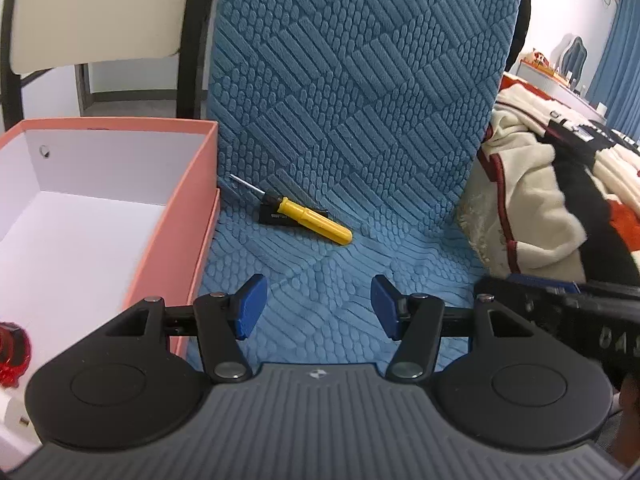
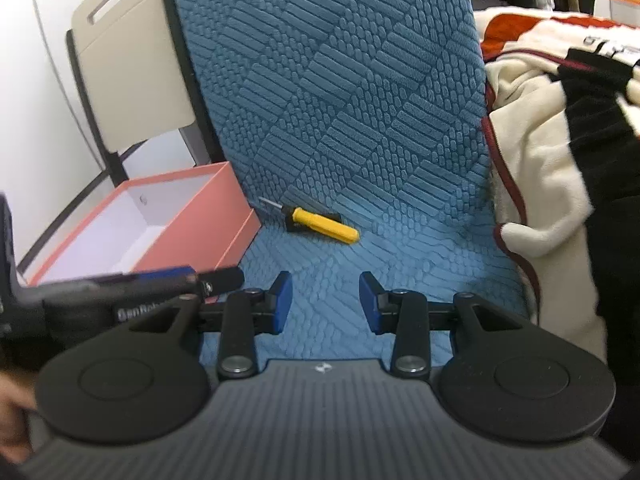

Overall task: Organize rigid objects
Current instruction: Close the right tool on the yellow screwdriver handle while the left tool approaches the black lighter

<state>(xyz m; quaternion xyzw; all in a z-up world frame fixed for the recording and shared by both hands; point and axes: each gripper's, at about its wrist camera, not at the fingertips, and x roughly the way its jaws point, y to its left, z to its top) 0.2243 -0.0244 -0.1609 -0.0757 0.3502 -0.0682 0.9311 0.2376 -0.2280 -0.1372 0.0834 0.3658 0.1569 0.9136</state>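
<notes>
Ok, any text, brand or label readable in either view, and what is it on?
"DAS": partial white letters on the right gripper, left wrist view.
"GenRob": cut-off white lettering on the left gripper, right wrist view.
Pale label on the black block under the yellow screwdriver: too small to read.

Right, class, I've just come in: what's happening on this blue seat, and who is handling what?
A person is tidying hard objects with a hand-held gripper in each hand. Both the left gripper and the right gripper are open and empty, side by side above the blue cushion. Ahead of them a yellow screwdriver lies across a small black item at the cushion's fold. An open pink box sits to its left, with a red object at one end. Nothing is being held right now.
</notes>
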